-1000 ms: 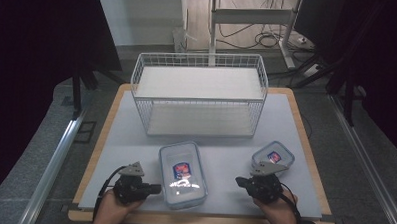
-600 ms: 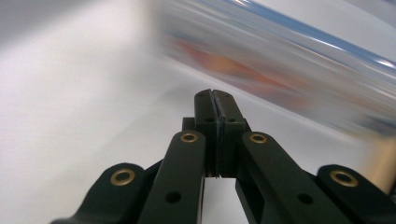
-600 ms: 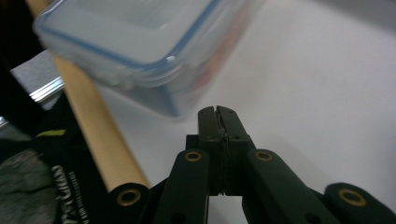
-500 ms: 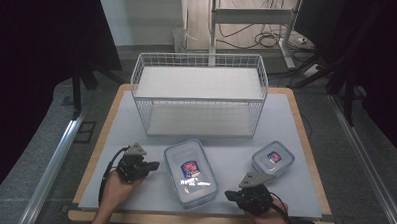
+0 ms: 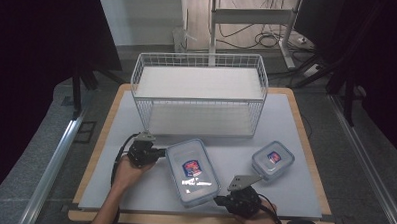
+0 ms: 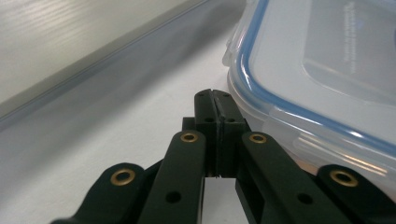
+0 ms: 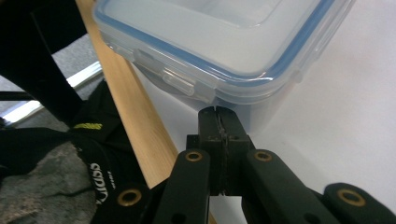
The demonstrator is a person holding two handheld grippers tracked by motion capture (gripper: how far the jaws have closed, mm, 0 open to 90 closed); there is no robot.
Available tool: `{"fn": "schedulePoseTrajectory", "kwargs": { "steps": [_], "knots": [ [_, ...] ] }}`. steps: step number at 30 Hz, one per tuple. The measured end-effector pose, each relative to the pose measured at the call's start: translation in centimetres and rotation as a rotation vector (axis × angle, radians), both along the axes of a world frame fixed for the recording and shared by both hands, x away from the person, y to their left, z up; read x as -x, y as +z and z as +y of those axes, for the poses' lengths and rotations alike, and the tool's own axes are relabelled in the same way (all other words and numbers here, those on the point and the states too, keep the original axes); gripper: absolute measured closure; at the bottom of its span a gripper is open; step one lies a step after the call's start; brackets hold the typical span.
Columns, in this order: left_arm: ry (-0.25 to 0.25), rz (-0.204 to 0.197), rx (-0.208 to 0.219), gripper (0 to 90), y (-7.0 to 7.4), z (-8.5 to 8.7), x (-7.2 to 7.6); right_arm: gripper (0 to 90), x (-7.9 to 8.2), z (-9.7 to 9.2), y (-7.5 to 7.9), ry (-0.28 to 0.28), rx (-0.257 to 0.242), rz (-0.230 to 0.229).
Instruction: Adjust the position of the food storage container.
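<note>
Both grippers are working the large container (image 5: 192,170), the clear lidded box with the blue seal that sits on the white mat (image 5: 295,140) between them. The left gripper (image 5: 161,152) has its jaws pressed tightly together with nothing between them, and in the left gripper view the container (image 6: 317,70) lies just ahead and to the right of the tips (image 6: 214,100), its rim right beside them; contact cannot be confirmed. The right gripper (image 5: 218,199) also has its jaws closed flat on each other, empty, and in the right gripper view the container's corner (image 7: 224,46) stands directly in front of the tips (image 7: 217,114), seemingly touching or a hair apart.

From above, the tips of the right gripper are hard to make out under its grey plate and the container's near corner. Both gripper views cut the container off, so its full outline is not visible there, and the label on its lid reads only as a red and blue patch. The small container (image 5: 273,160) rests well off to the far side of the right gripper, and the wire basket (image 5: 199,92) stands beyond everything.

The left hand (image 5: 129,164) reaches in from below, gripper lying level and pointing across at the container's side. The right hand (image 5: 255,219) sits at the table's near edge, gripper low and aimed at the near corner.
</note>
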State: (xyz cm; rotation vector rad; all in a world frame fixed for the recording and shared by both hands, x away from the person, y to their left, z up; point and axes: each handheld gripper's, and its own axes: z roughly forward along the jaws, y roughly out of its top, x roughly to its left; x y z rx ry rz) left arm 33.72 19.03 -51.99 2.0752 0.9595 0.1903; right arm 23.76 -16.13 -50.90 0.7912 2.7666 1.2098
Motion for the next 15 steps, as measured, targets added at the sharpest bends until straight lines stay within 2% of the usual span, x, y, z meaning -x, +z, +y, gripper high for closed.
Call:
{"fn": "schedulePoseTrajectory", "kwargs": {
  "steps": [1,2,5,6,7,9,10,11,12,13,15],
  "knots": [
    [0.000,0.000,0.000,90.0,0.0,0.0,0.0,89.8,0.0,0.0,0.0,0.000,0.000,0.000],
    [0.002,0.002,0.017,90.0,0.1,0.0,0.2,89.8,-0.1,-0.4,0.1,-0.018,0.007,-0.001],
    [-0.011,0.009,0.010,90.0,0.1,-0.2,0.6,89.8,-0.3,-0.9,0.2,-0.046,0.016,-0.010],
    [-0.021,0.024,0.011,90.0,0.0,-0.4,1.0,89.8,-0.7,-1.7,0.3,-0.080,0.019,-0.015],
    [-0.021,0.024,0.011,90.0,0.0,-0.4,1.0,89.8,-0.7,-1.7,0.3,-0.080,0.019,-0.015],
    [-0.074,0.047,0.048,90.0,-0.1,-0.6,1.4,89.8,-1.3,-2.4,0.4,-0.119,0.023,-0.023],
    [-0.130,0.059,0.052,90.0,0.0,-1.4,2.0,89.8,-1.7,-2.7,0.5,-0.137,0.019,-0.031],
    [-0.130,0.059,0.052,90.0,0.0,-1.4,2.0,89.8,-1.7,-2.7,0.5,-0.137,0.019,-0.031],
    [-0.168,0.050,0.004,90.0,0.2,-2.2,2.6,89.8,-2.0,-2.7,0.5,-0.144,0.022,-0.036],
    [-0.176,0.045,-0.014,89.8,0.3,-2.5,2.7,89.8,-2.4,-2.7,0.6,-0.154,0.044,-0.051],
    [-0.137,0.034,-0.046,88.8,0.6,-2.2,2.5,89.8,-2.7,-2.9,0.6,-0.175,0.059,-0.064]
  ]
}}
